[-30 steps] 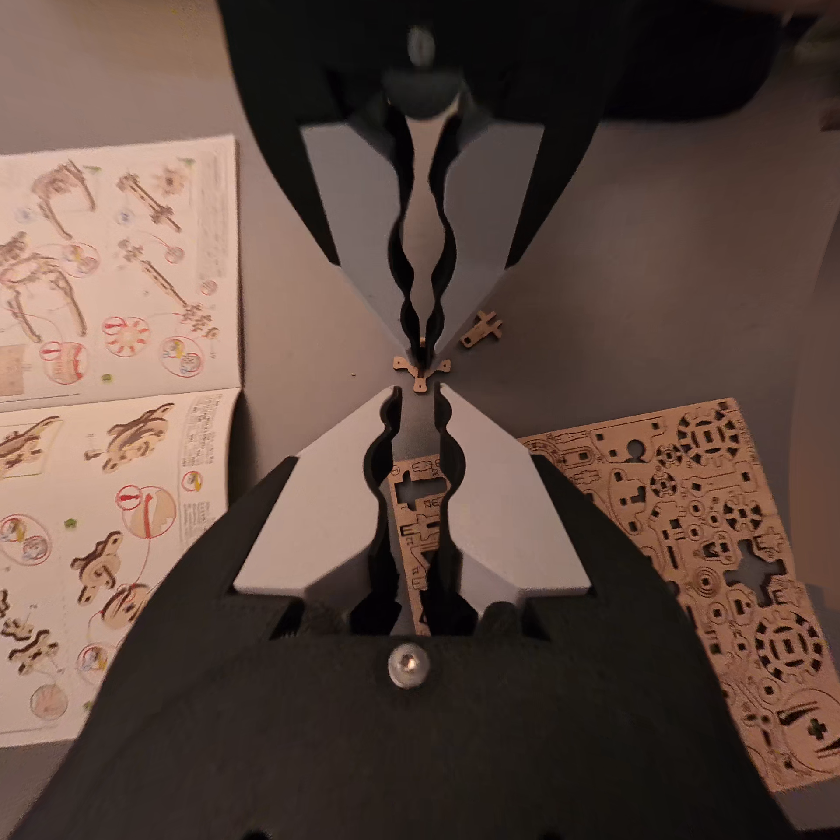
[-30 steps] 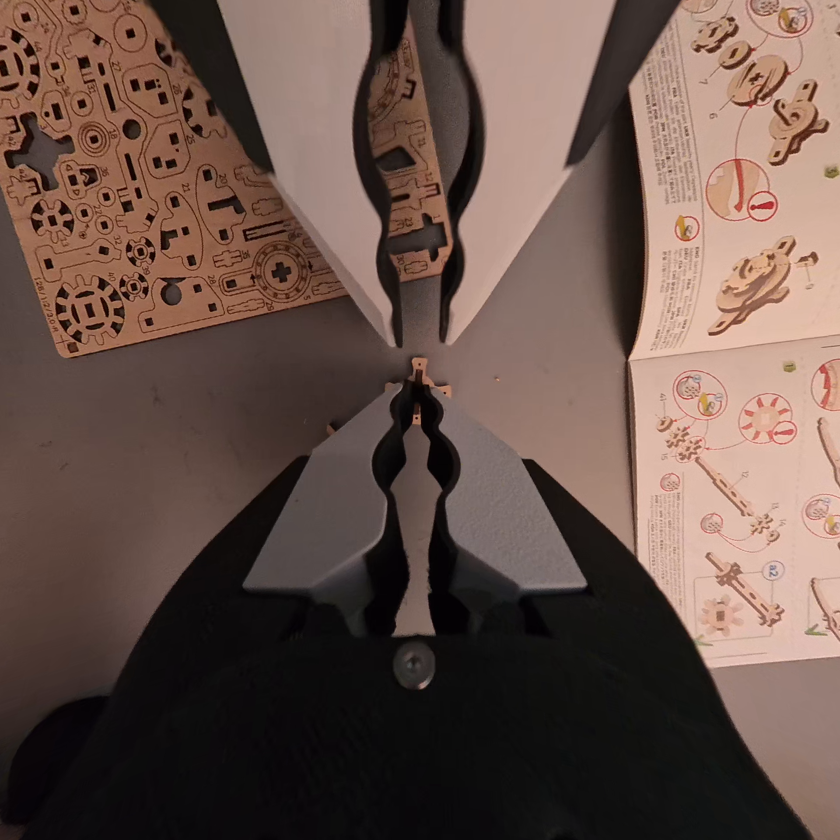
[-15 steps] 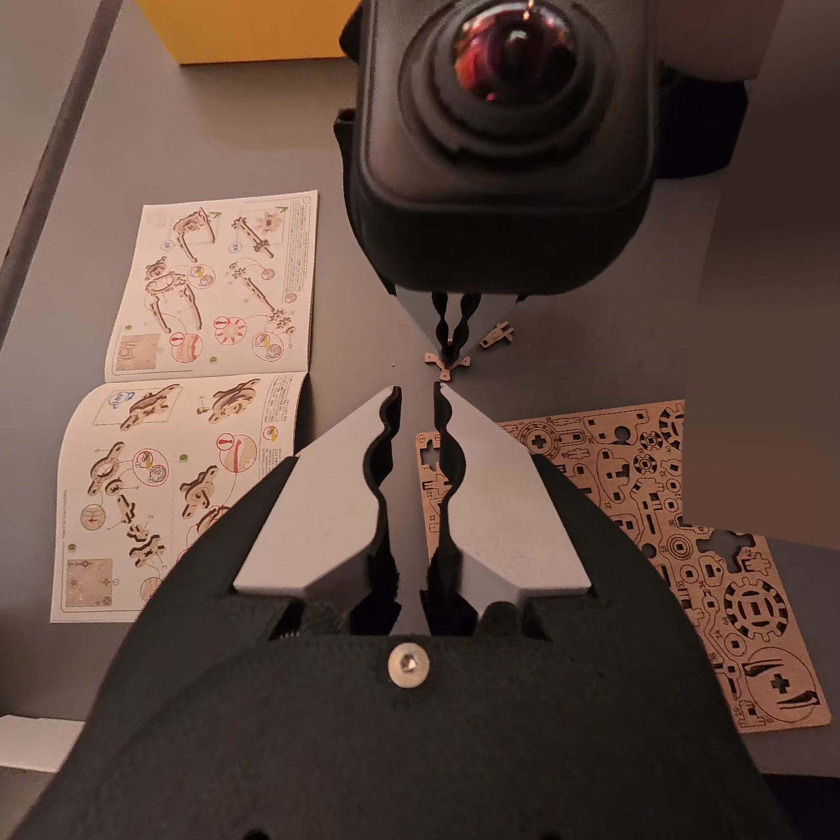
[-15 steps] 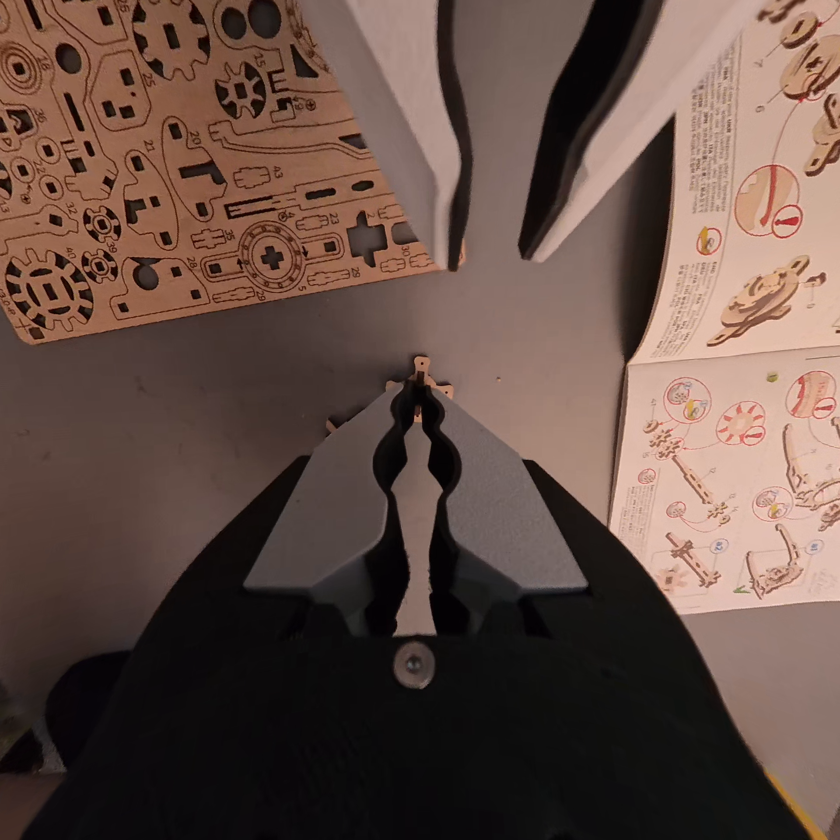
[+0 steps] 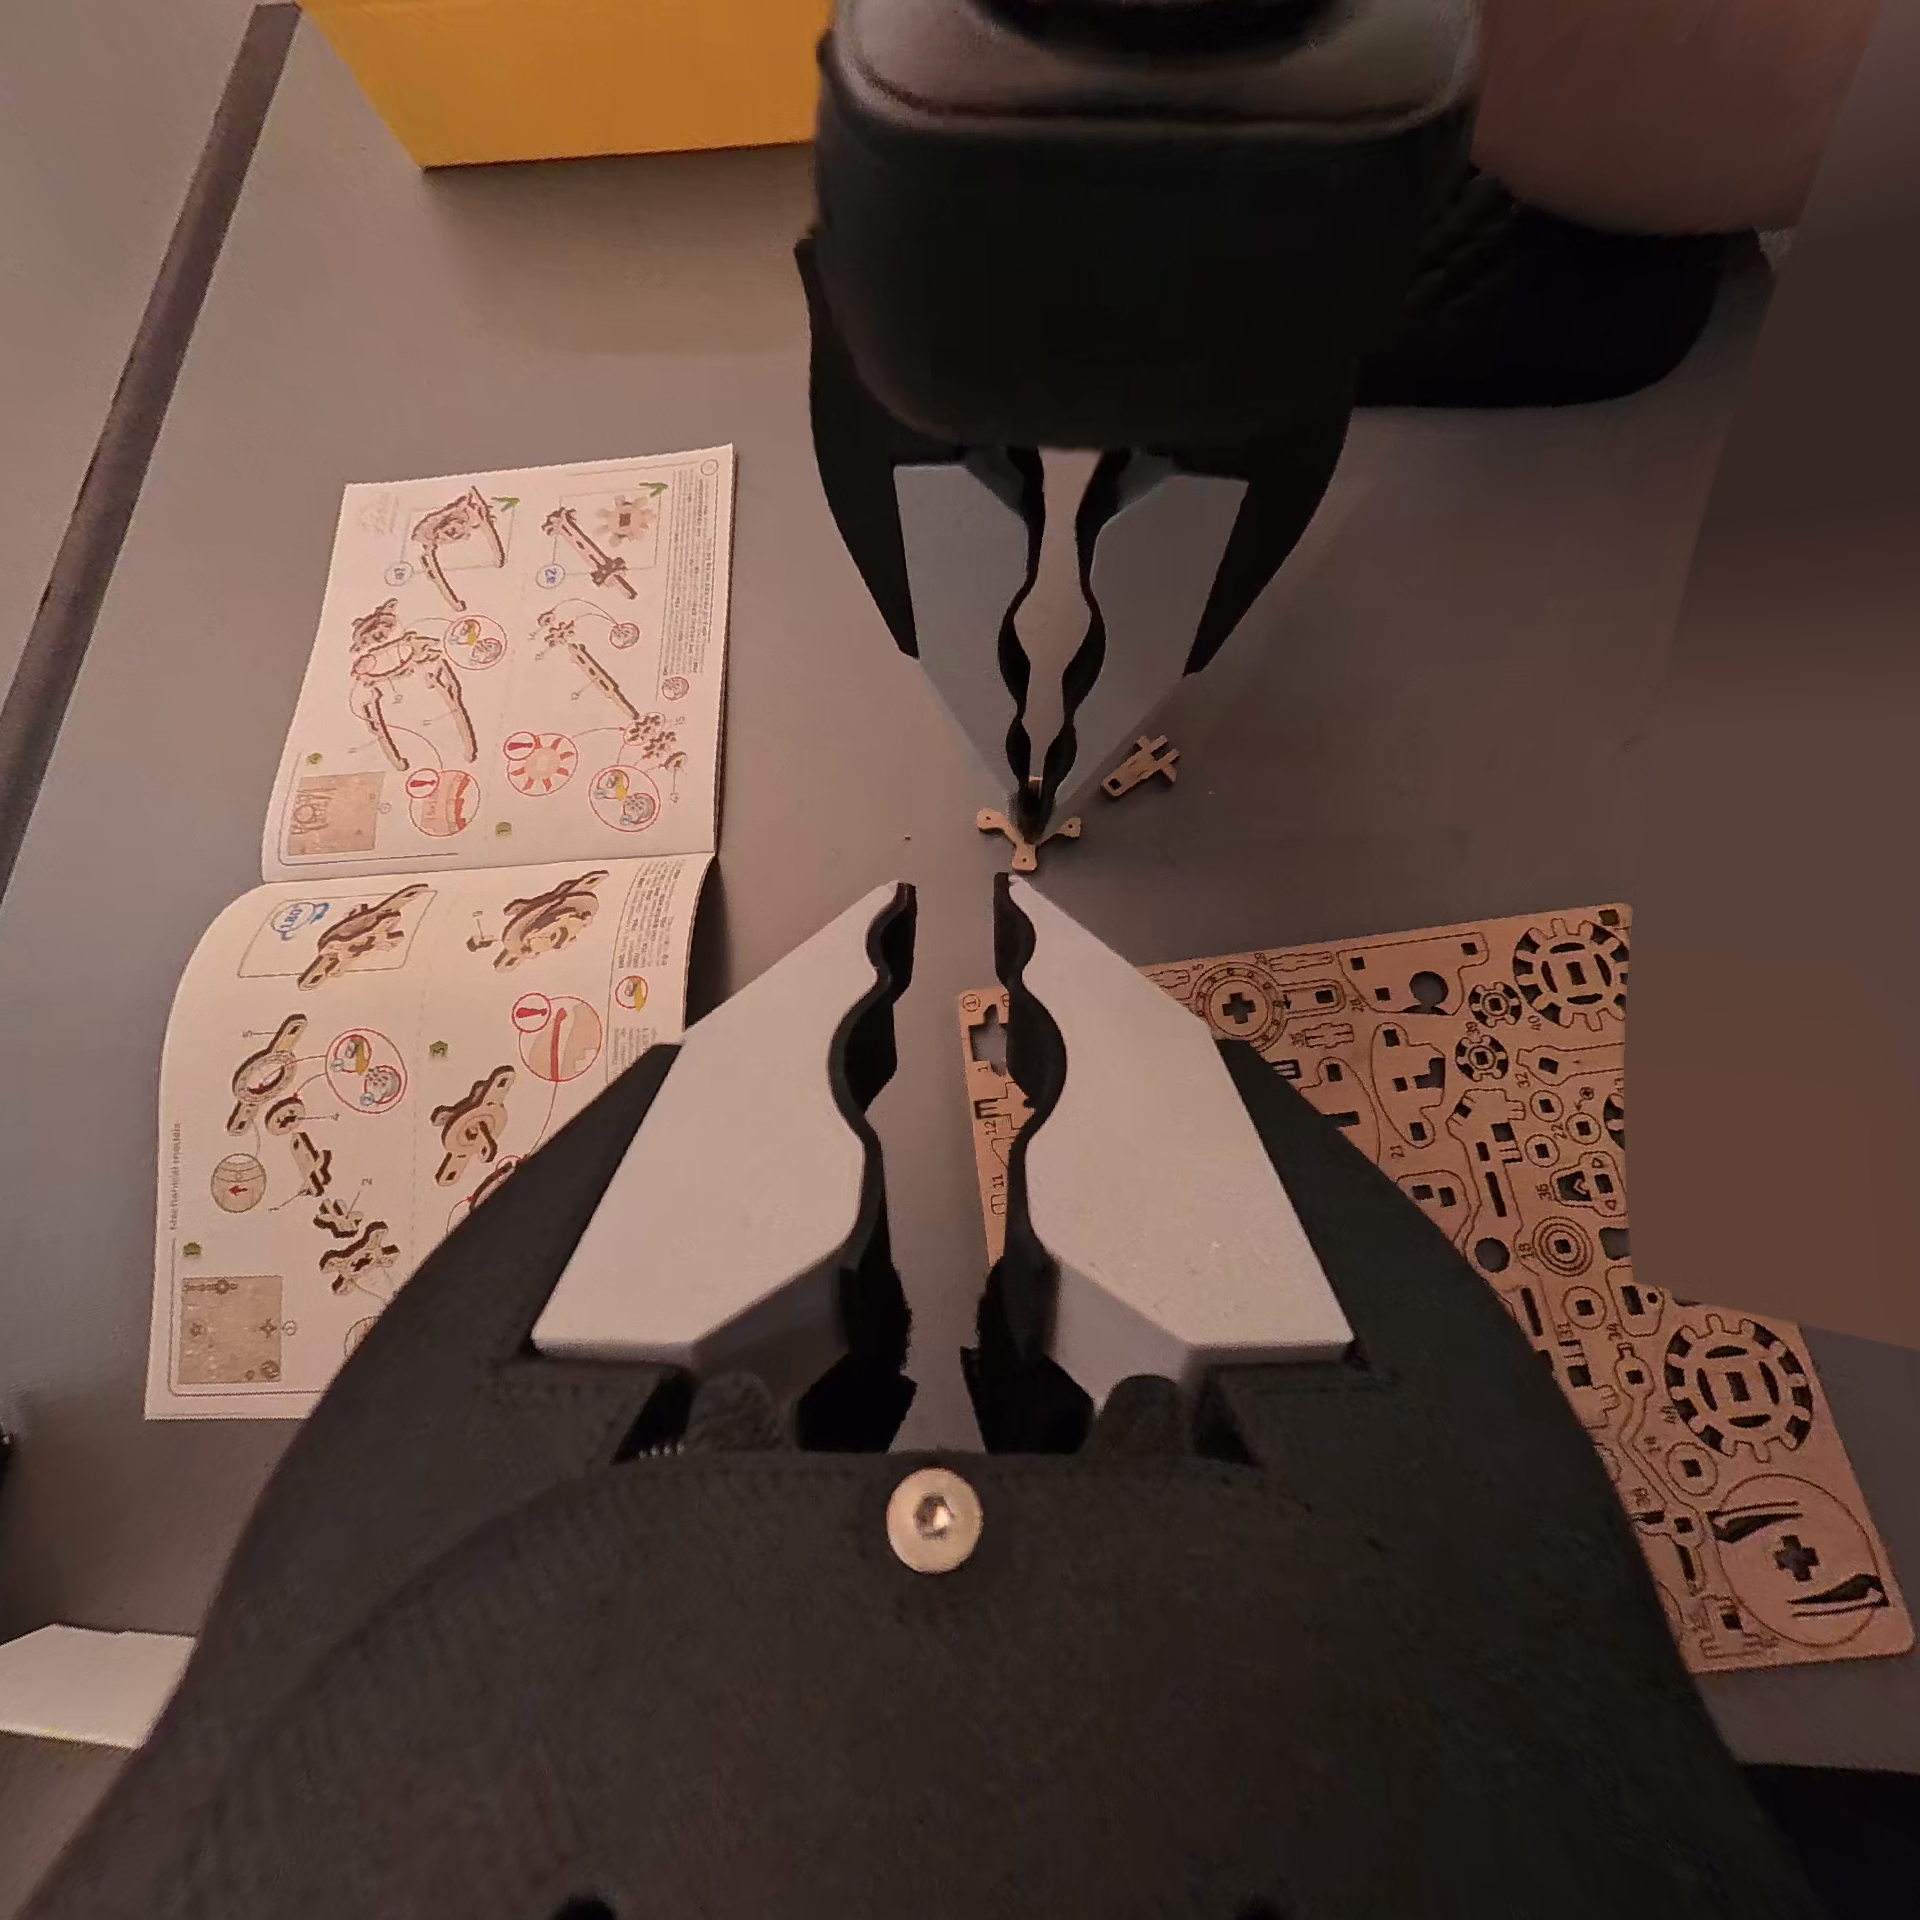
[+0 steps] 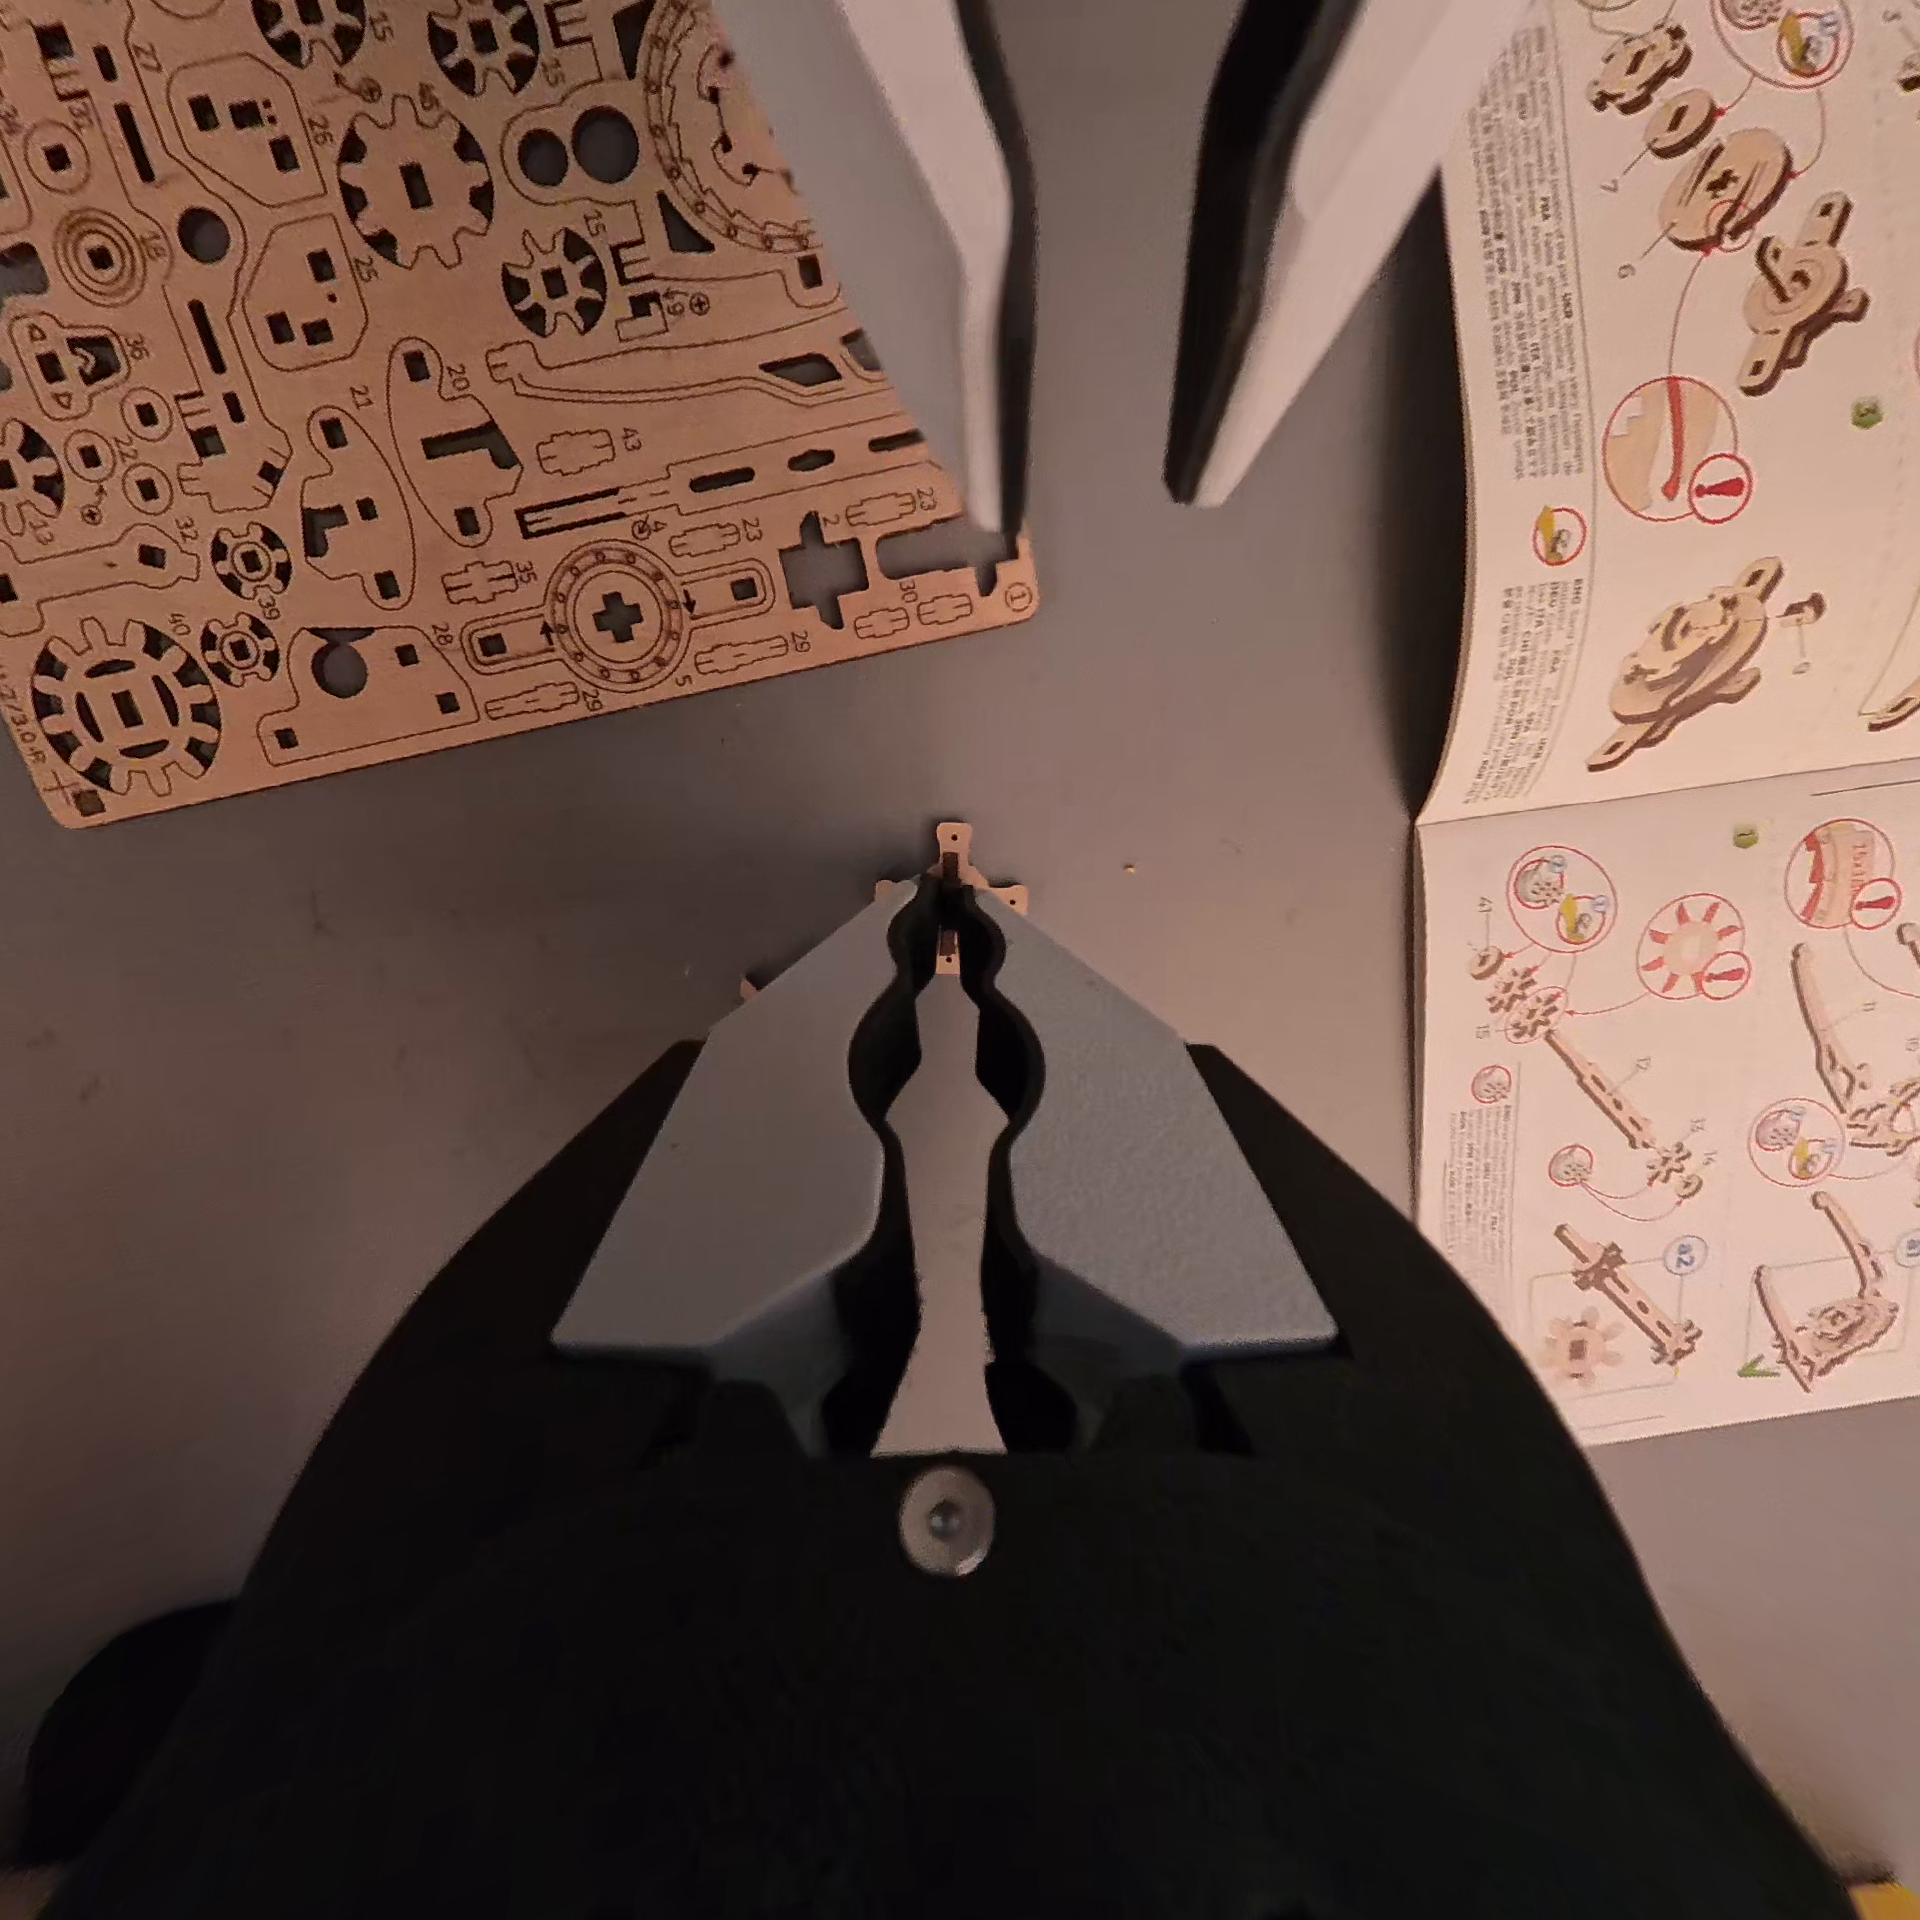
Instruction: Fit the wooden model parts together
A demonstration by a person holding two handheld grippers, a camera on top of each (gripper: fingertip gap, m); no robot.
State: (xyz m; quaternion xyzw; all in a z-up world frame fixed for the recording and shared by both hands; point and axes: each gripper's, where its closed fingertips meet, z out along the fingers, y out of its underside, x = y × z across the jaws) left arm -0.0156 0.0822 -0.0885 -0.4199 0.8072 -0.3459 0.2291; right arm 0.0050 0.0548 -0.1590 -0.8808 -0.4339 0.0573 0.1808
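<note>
- At nine o'clock in the left wrist view lies the open instruction booklet flat on the grey table; it plays no part in the grip just now.
- Your left gripper sits at the centre of its own view with its fingers apart and nothing between them. It hangs just short of the work, its tips pointing toward twelve o'clock.
- Just past those tips, at about twelve o'clock, is the small cross-shaped wooden piece on the table. Your right gripper is closed on a thin wooden peg that stands in the middle of that piece; the right wrist view shows the peg pinched between the tips.
- At one o'clock from the cross piece, well clear of the tips, a second loose wooden part lies on the table.
- At four o'clock lies the laser-cut parts sheet, with several parts already punched out.
- My reading: you are mid-way through seating the peg in the cross piece, and whether it is fully home cannot be told from here.
- The next move likely calls for the left gripper to pin or pinch an arm of the cross piece so that it cannot slide or lift. Then press the peg straight down; a tilt could jam or snap such thin wood.
</note>
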